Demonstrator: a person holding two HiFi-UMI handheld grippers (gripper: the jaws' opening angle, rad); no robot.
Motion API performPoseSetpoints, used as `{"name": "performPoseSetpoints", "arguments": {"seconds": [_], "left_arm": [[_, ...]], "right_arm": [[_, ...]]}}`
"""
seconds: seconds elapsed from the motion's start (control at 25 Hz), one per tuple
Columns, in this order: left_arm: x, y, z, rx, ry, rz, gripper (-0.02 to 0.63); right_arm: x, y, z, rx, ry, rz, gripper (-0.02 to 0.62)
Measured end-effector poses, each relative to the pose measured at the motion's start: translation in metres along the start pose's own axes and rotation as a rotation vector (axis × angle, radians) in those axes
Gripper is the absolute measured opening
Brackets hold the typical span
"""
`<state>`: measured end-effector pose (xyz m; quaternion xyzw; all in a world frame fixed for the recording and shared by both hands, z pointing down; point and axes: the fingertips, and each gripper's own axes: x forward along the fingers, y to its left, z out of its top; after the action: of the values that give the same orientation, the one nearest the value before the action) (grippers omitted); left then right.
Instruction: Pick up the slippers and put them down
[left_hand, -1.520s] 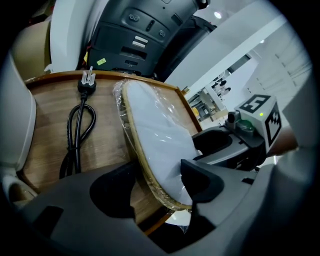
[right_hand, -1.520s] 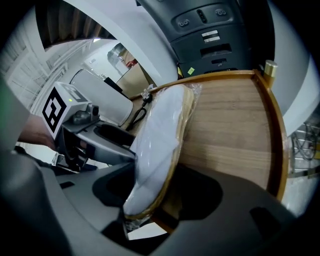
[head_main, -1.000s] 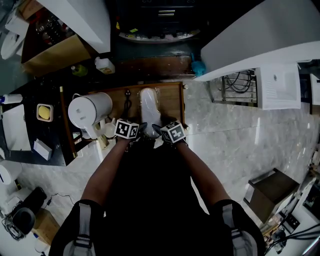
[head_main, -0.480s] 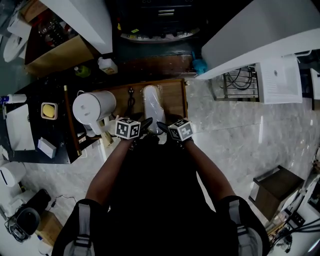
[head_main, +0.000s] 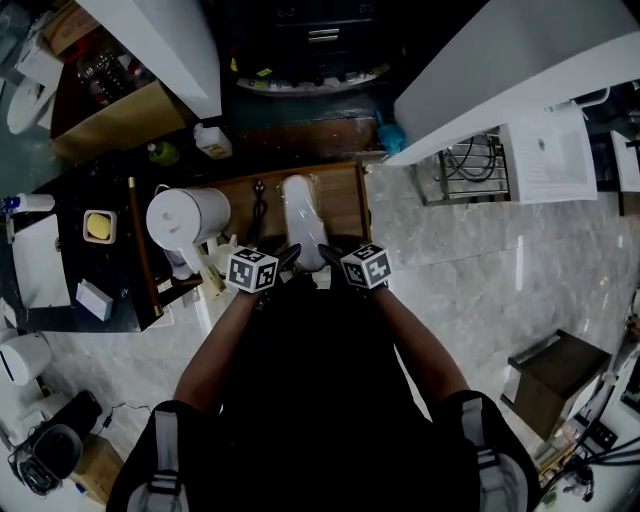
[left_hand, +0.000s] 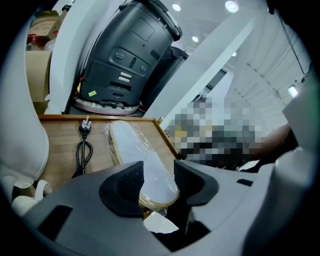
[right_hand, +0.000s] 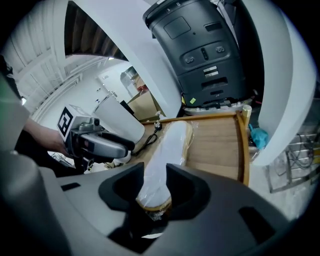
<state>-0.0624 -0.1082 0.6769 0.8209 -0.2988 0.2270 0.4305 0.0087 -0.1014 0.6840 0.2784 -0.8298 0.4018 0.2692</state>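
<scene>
While just closing, grips the near end of the plastic-wrapped slippers (left_hand: 134, 150) with left tongs (left_hand: 157, 177) and right tongs (right_hand: 155, 187), each pressing on it, far end stretching over the wooden tray (right_hand: 220, 145), beside a black cord (left_hand: 82, 150).

A cluttered indoor workroom: marble floor (head_main: 470, 290), cardboard box (head_main: 115, 118), wire rack (head_main: 470, 165).

Tongs (left_hand: 157, 179) just closed — gripping slippers (left_hand: 131, 147), cable (left_hand: 83, 152) beside
</scene>
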Motion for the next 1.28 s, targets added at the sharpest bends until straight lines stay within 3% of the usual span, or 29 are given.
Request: {"name": "performPoseSetpoints", "arguments": {"seconds": [0.32, 0.64, 0.92, 1.28], "left_arm": [[-0.014, -0.034, 0.025, 0.053, -0.112, -0.108, 0.138], [-0.025, -0.054, 0.034, 0.1, -0.144, -0.134, 0.08], [-0.04, -0.063, 0.046, 0.188, -0.182, -0.09, 0.037], [-0.062, -0.089, 0.069, 0.211, -0.26, -0.138, 0.012]], "right_arm": [[-0.028, 0.01, 0.008, -0.022, -0.069, -0.017, 0.075], [-0.047, 0.022, 0.016, -0.037, -0.112, -0.021, 0.012], [-0.063, 0.03, 0.026, -0.051, -0.16, -0.028, 0.009], [-0.08, 0.053, 0.046, -0.129, -0.22, -0.025, 0.008]]}}
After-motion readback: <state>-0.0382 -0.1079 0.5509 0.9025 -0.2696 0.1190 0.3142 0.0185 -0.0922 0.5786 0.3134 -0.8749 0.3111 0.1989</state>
